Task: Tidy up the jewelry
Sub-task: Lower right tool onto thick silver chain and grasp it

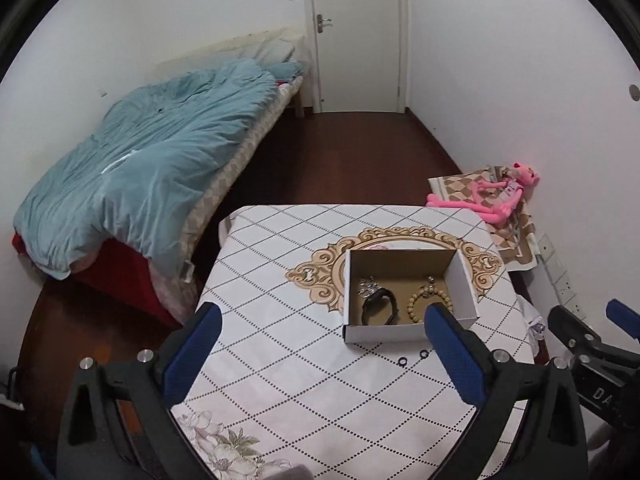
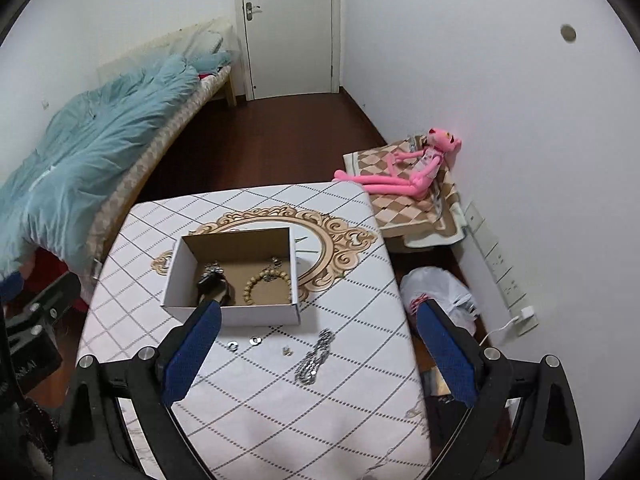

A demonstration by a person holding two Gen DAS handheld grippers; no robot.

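An open cardboard box point(image 1: 468, 292) point(image 2: 176, 284) stands on the patterned table point(image 1: 280, 360) point(image 2: 280, 400). In it lie a black band point(image 1: 378, 307) point(image 2: 212, 286), a beaded bracelet point(image 1: 416, 300) point(image 2: 260, 284) and a silver brooch point(image 1: 370, 286) point(image 2: 214, 269). In front of the box lie two small rings point(image 1: 412, 358) point(image 2: 242, 342), a tiny stud point(image 2: 286, 351) and a silver chain point(image 2: 314, 358). My left gripper point(image 1: 322, 354) is open and empty, above the table before the box. My right gripper point(image 2: 320, 354) is open and empty above the chain.
A bed with a blue duvet point(image 1: 152, 160) point(image 2: 88, 140) stands left. A pink plush toy point(image 1: 504, 196) point(image 2: 404, 172) lies on a checked cloth at the right wall. A white plastic bag point(image 2: 440, 296) sits on the floor right of the table. A closed door point(image 1: 356, 32) is at the back.
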